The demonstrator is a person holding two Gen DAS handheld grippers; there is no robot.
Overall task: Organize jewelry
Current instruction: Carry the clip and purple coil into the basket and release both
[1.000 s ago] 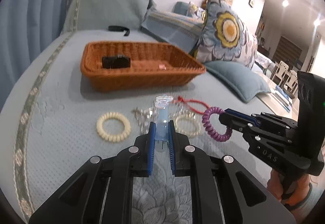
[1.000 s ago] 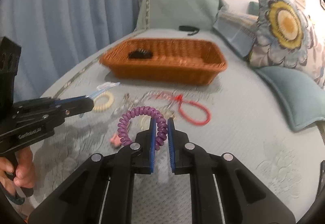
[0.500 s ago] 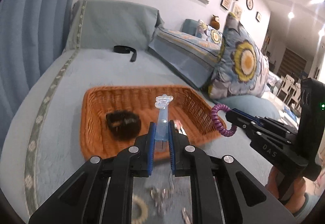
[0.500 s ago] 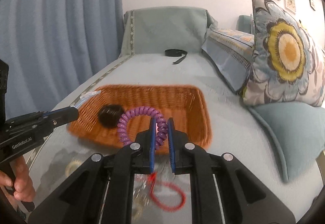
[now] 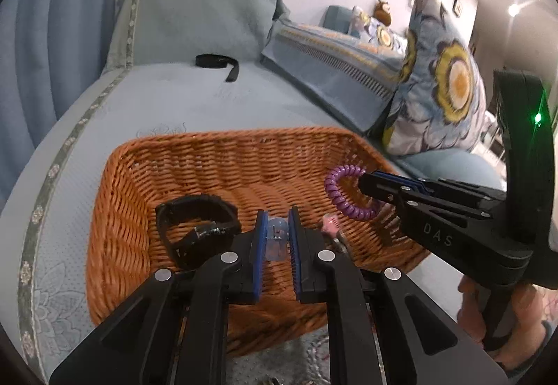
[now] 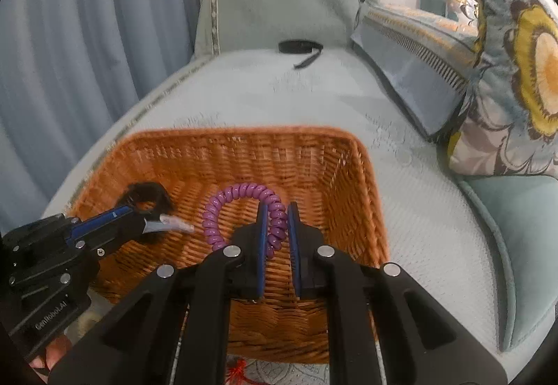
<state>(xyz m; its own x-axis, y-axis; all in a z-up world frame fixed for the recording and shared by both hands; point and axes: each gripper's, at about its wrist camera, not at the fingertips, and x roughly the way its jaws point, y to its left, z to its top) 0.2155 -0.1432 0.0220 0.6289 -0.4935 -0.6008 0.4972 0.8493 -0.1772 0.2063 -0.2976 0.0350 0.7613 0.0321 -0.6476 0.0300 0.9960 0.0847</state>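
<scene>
Claws tilted down over basket (image 5: 146, 175), left claw (image 5: 277, 238) gripping clear clip (image 5: 275, 240), right claw (image 6: 277, 228) gripping purple coil (image 6: 240, 210)

Orange-brown woven wicker basket (image 5: 146, 175). Purple coiled plastic hair tie (image 6: 240, 210) in my right gripper (image 6: 277, 228); clear pale-blue plastic clip (image 5: 275, 238) in my left gripper (image 5: 275, 235), blue pads, black bodies. Black watch (image 5: 198, 228). Pale teal bedcover (image 6: 314, 95); yellow-flowered blue-grey cushion (image 5: 443, 99).

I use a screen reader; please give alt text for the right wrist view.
The right gripper, shut on a purple coil bracelet, hangs over an orange wicker basket on a blue bed; the left gripper holds a clear hair clip there.
</scene>
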